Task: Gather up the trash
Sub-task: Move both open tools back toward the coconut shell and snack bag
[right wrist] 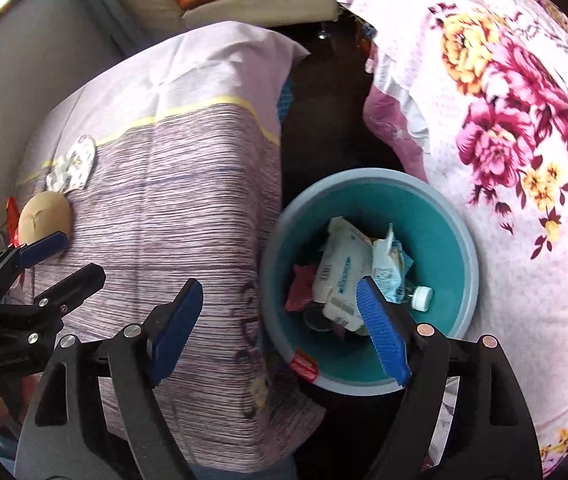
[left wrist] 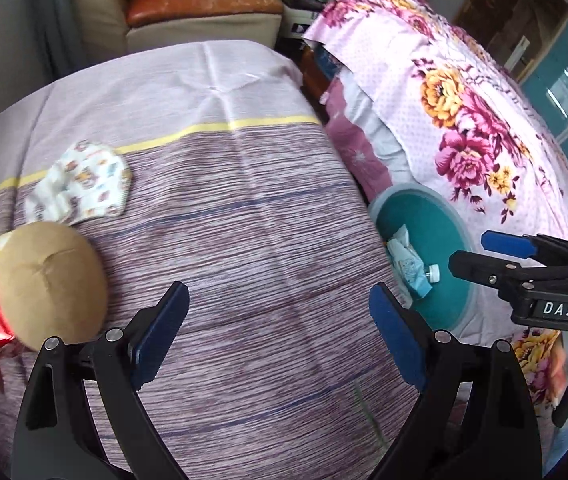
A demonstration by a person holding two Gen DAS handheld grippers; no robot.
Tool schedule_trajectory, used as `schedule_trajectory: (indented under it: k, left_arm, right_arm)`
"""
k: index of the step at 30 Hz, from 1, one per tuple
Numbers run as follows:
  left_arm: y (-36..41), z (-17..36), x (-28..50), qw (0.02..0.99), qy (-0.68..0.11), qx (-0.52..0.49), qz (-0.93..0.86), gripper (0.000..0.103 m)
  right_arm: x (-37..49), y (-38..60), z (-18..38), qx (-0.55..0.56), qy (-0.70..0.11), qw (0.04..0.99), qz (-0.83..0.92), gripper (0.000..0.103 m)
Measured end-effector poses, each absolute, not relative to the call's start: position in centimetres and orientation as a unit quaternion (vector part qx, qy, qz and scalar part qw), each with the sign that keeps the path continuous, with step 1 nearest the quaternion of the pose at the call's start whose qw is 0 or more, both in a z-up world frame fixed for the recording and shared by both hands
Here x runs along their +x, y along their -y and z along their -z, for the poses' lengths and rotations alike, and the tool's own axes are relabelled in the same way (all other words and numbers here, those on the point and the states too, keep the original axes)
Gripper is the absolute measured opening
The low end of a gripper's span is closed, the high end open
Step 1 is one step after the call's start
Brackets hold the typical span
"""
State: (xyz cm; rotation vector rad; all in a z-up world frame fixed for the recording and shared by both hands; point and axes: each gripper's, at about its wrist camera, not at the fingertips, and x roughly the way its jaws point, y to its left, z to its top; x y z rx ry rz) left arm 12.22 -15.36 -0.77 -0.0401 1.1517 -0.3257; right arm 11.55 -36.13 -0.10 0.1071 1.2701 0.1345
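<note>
Both tongs wide w/ nothing held, we note left gripper [left wrist: 280, 316] over striped table [left wrist: 244, 220], right gripper [right wrist: 284, 312] above teal bin [right wrist: 456, 248] w/ wrappers [right wrist: 340, 276], bottle [right wrist: 420, 298].

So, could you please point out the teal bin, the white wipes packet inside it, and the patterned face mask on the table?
teal bin [right wrist: 450, 240], right wrist view, on its bare inner wall.
white wipes packet [right wrist: 338, 276], right wrist view, on the printed front.
patterned face mask [left wrist: 84, 182], left wrist view, on the middle of its fabric.
</note>
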Motion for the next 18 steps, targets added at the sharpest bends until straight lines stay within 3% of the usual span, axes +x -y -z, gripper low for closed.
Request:
schedule_trajectory:
  k: [18]
  left_arm:
    - [-0.6, -2.8, 9.1, 0.860, -0.502, -0.050, 0.077, 0.092]
  right_arm:
    - [12.0, 21.0, -1.8, -0.034, -0.592, 0.792, -0.149, 0.075]
